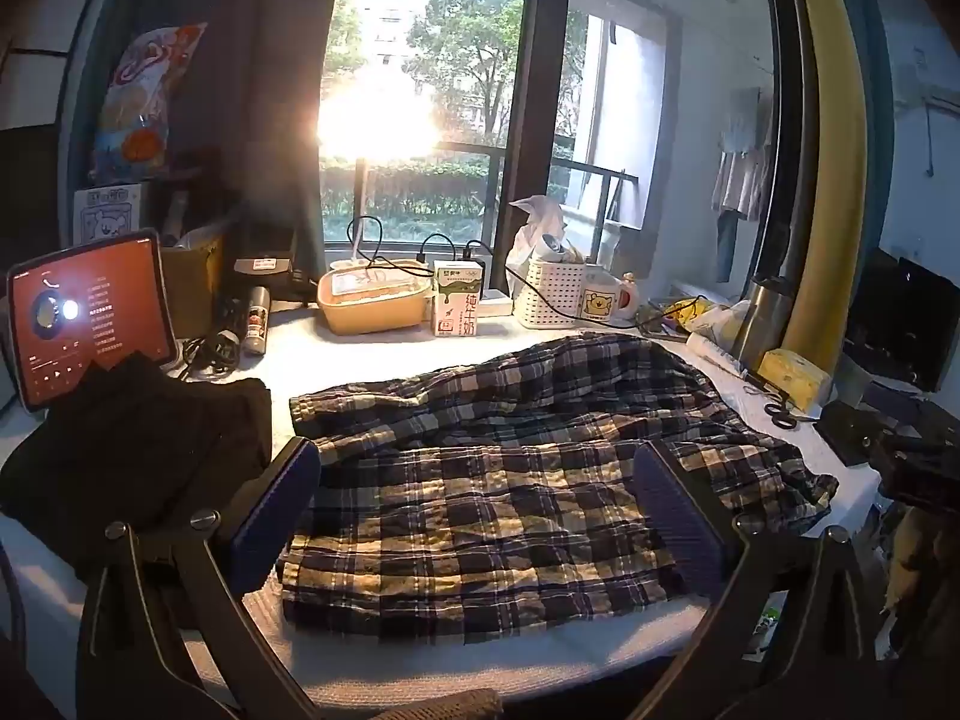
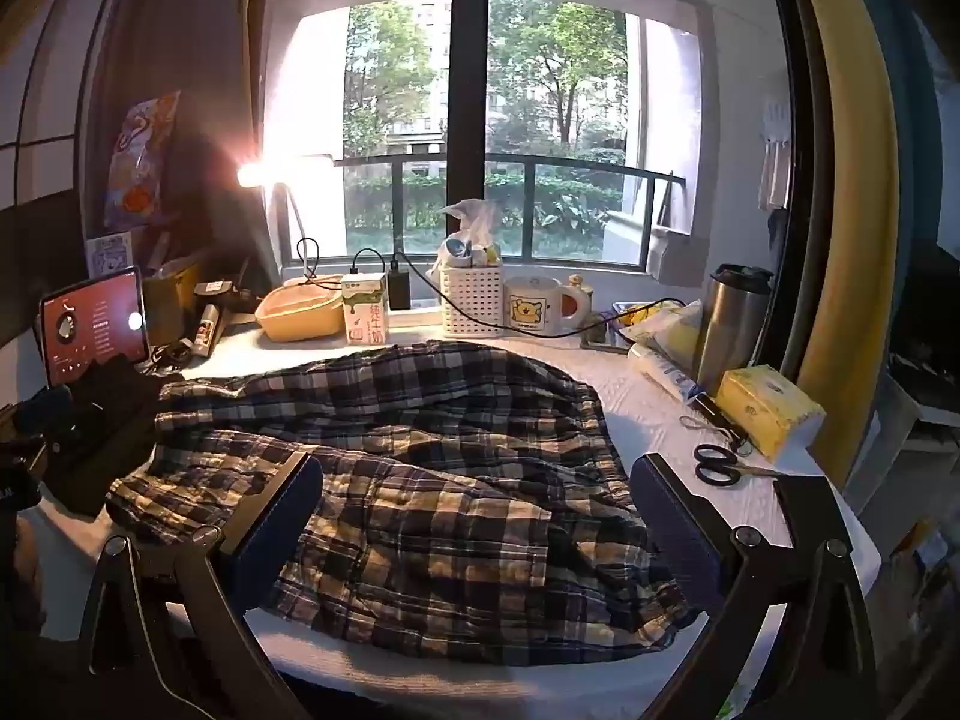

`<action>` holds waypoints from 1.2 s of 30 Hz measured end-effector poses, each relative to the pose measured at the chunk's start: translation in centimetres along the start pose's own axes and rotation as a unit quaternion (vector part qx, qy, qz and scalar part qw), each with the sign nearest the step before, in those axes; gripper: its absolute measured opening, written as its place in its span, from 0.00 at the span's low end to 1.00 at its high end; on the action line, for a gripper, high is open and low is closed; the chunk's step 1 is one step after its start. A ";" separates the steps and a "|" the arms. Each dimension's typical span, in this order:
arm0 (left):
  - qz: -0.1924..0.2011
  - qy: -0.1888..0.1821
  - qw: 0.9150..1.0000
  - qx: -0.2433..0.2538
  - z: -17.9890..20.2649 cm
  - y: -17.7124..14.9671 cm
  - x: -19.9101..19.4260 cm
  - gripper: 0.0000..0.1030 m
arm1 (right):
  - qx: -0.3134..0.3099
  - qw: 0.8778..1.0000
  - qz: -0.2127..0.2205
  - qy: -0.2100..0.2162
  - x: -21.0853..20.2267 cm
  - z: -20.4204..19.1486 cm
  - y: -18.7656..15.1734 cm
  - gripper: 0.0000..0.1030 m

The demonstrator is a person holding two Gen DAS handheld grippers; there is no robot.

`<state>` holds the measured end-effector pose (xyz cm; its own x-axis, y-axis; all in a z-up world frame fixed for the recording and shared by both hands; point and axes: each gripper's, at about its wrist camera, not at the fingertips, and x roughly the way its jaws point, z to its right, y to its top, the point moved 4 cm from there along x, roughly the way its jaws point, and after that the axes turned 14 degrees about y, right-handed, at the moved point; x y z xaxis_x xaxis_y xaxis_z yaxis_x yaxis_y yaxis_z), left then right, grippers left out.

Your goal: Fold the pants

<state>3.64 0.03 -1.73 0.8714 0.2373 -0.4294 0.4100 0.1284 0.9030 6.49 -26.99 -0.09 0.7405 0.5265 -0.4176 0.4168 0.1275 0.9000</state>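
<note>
Dark plaid pants (image 1: pixel 498 480) lie spread and rumpled across the white-covered table (image 1: pixel 420 654), filling most of its middle; the right wrist view shows the same pants (image 2: pixel 432 480). My left gripper (image 1: pixel 480 468) hovers above the pants' near part, its blue-padded fingers (image 1: pixel 282 504) wide apart with only cloth below them. My right gripper (image 2: pixel 480 480) hangs over the pants too, jaws equally wide and holding nothing. Neither gripper touches the fabric.
A folded black garment (image 1: pixel 138 444) and a lit tablet (image 1: pixel 90 318) sit at the left. Along the window stand a yellow tub (image 1: pixel 372 300), milk carton (image 1: pixel 456 306), white basket (image 1: pixel 549 294) and mug (image 1: pixel 606 300). Scissors (image 2: pixel 720 462), a yellow tissue box (image 2: pixel 768 414) and a steel tumbler (image 2: pixel 732 324) lie right.
</note>
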 end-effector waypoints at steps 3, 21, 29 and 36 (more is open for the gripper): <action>0.000 -0.002 1.000 0.002 0.0 -0.1 0.0 1.00 | 0.000 1.000 -0.001 0.001 0.0 0.0 0.0 1.00; -0.008 0.003 1.000 0.008 0.0 0.2 -0.2 1.00 | -0.002 1.000 -0.004 0.002 0.1 -0.1 0.0 1.00; -0.004 0.001 1.000 0.011 0.0 0.1 -0.5 1.00 | -0.003 1.000 -0.004 0.000 0.0 -0.1 -0.1 1.00; 0.002 0.009 1.000 0.015 0.0 0.3 -0.6 1.00 | -0.003 1.000 -0.004 0.002 0.0 -0.1 -0.1 1.00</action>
<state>3.27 -0.07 -1.17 0.8685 0.2547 -0.4252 0.4144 0.0976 0.9048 6.41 -26.90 -0.19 0.7353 0.5280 -0.4250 0.4200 0.1372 0.8971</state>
